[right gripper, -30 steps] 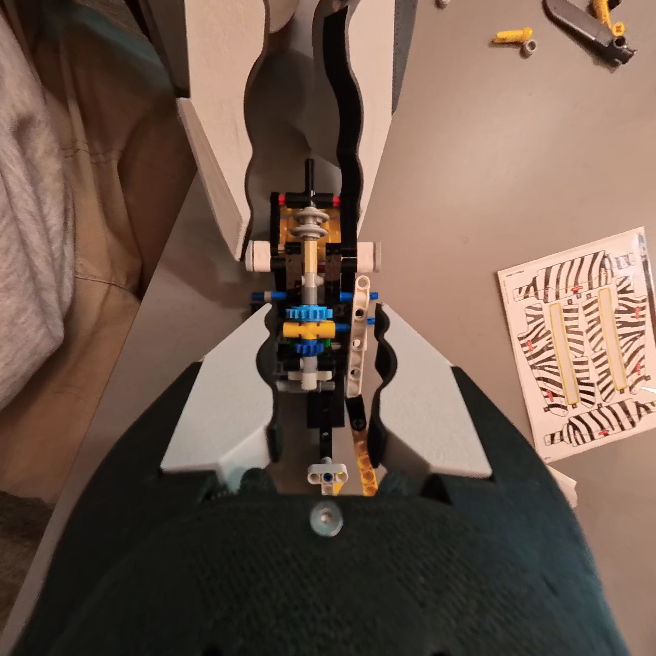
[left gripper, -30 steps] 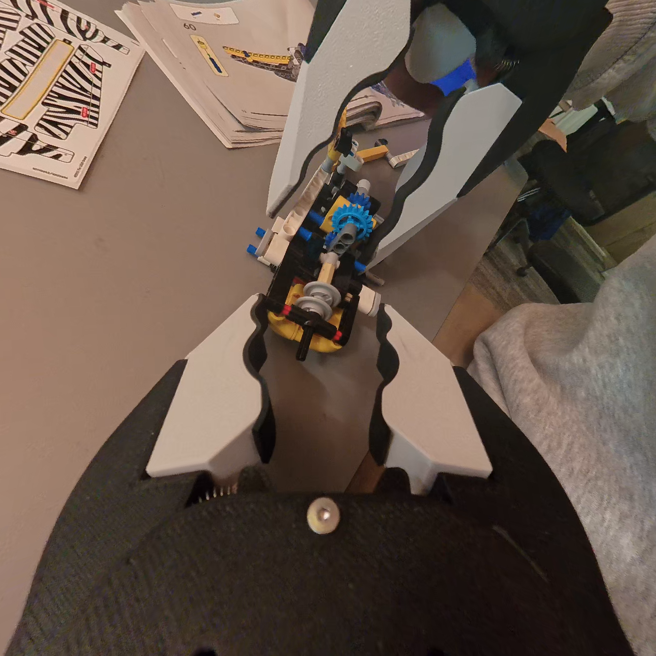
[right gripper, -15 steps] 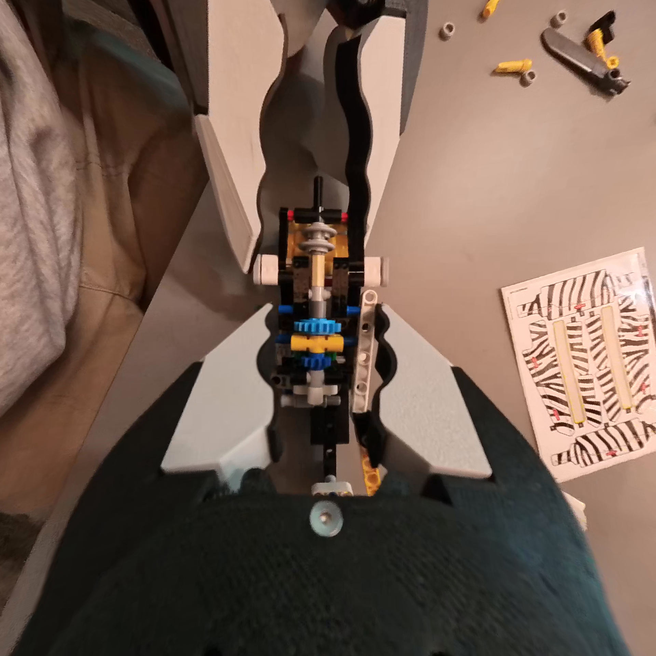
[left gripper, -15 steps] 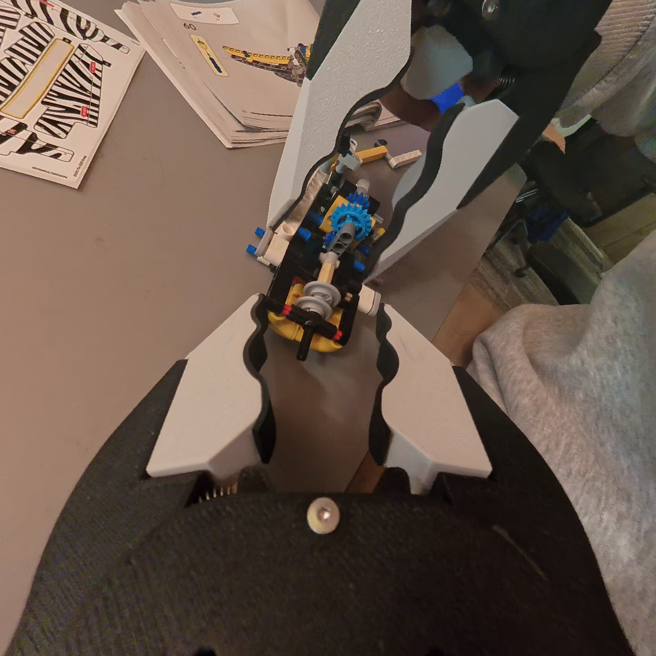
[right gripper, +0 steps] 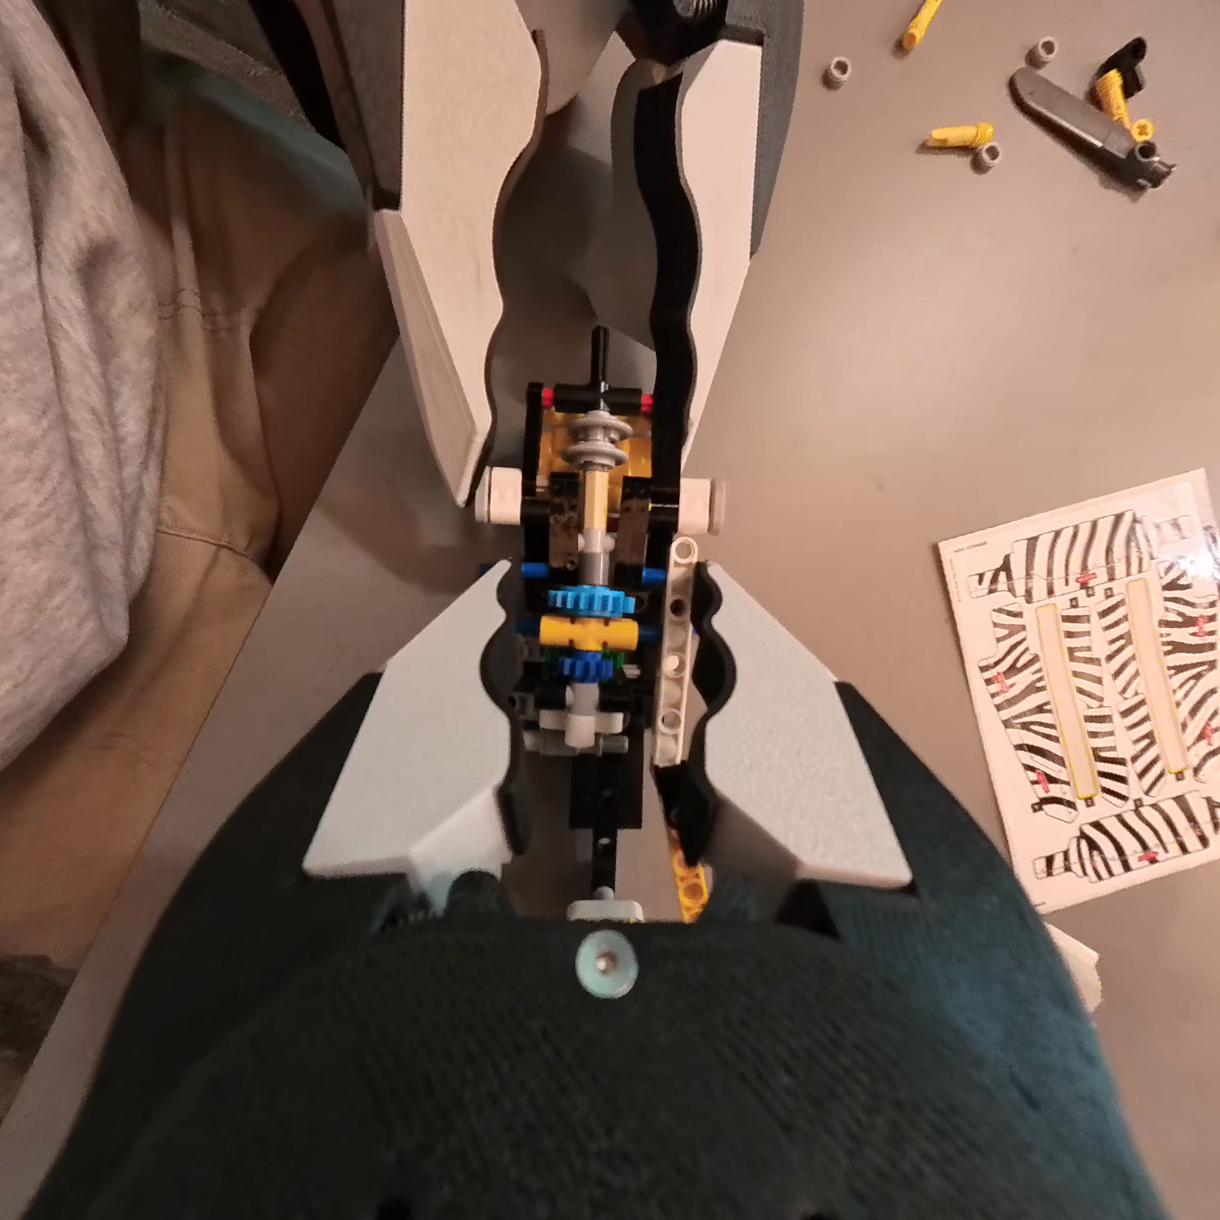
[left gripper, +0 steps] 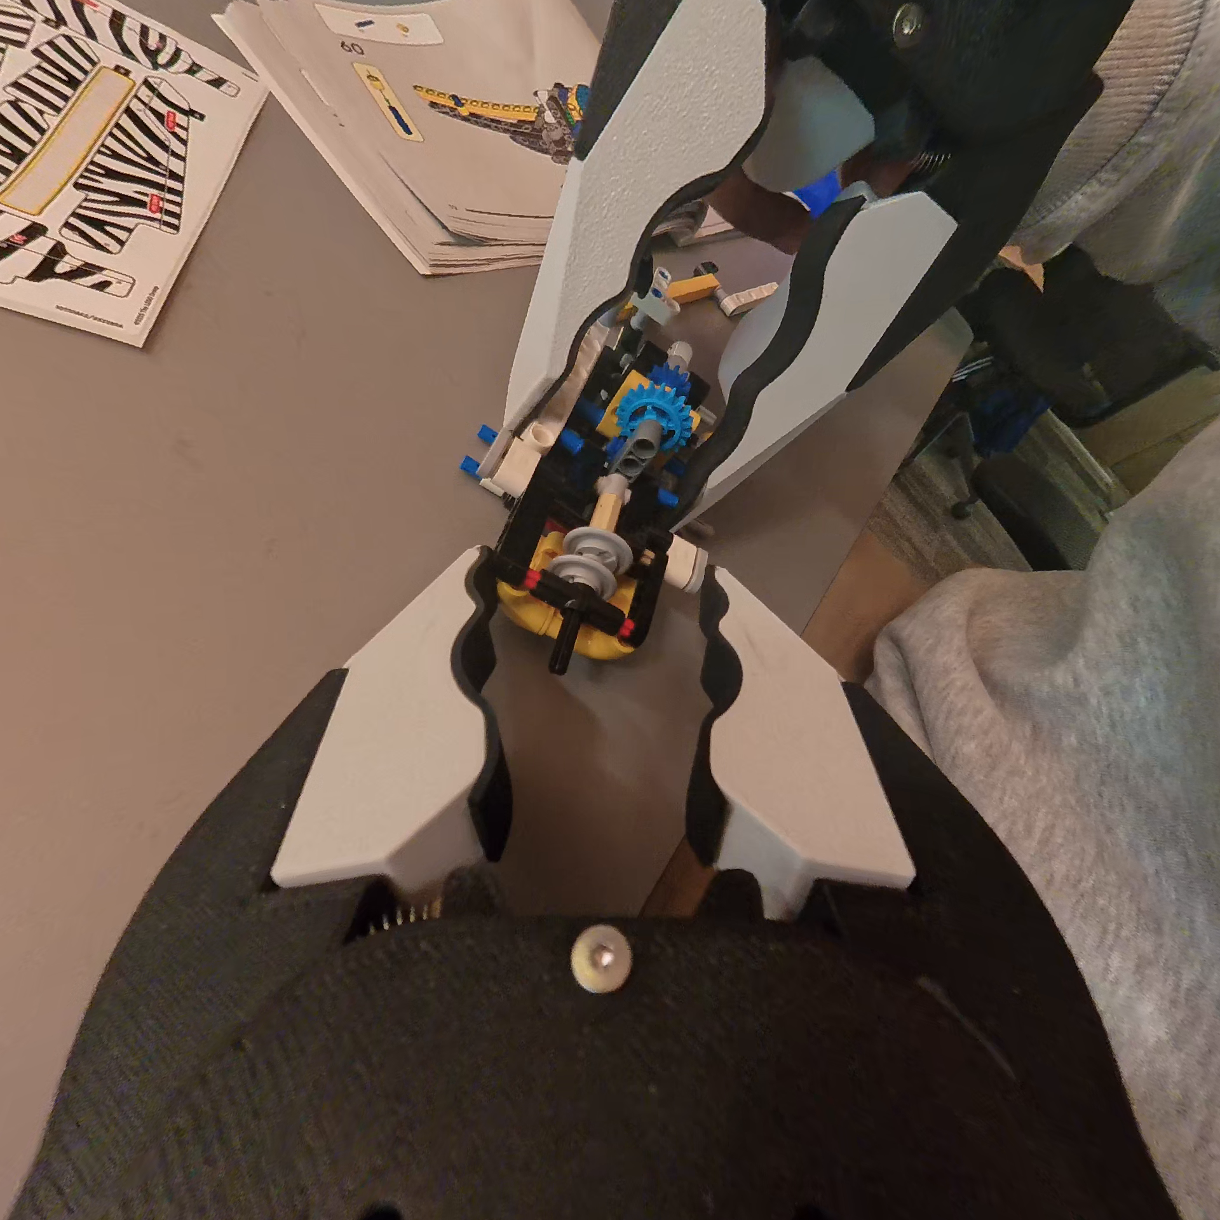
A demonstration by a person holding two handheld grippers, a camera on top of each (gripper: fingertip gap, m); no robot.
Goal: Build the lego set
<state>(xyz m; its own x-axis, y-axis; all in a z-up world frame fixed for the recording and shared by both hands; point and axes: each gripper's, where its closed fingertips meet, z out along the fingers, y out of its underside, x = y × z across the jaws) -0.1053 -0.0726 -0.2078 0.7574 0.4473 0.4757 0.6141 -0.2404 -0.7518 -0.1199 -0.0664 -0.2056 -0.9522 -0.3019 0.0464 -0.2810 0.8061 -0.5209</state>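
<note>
A black, yellow and blue lego assembly (left gripper: 597,528) with gears on a centre axle lies on the grey table near its edge. My left gripper (left gripper: 592,571) is shut on its end with the grey pulleys and black axle, one fingertip on each side. My right gripper (left gripper: 597,485) comes from the opposite side. In the right wrist view the right gripper (right gripper: 605,571) is shut on the gear section of the assembly (right gripper: 597,594). Its right pad presses a white beam (right gripper: 680,634) against the side. The left gripper (right gripper: 581,475) shows beyond it.
An open instruction booklet (left gripper: 449,132) and a zebra sticker sheet (left gripper: 86,165) lie on the table; the sheet also shows in the right wrist view (right gripper: 1089,693). Loose yellow pins (right gripper: 957,135) and a grey part (right gripper: 1069,119) lie farther off. The table edge (right gripper: 297,528) and a grey sleeve (left gripper: 1056,726) are close. Left and right tips are no more than a few centimetres apart.
My right gripper has slid a little along the assembly toward the left gripper. The left gripper and the assembly have stayed in place.
</note>
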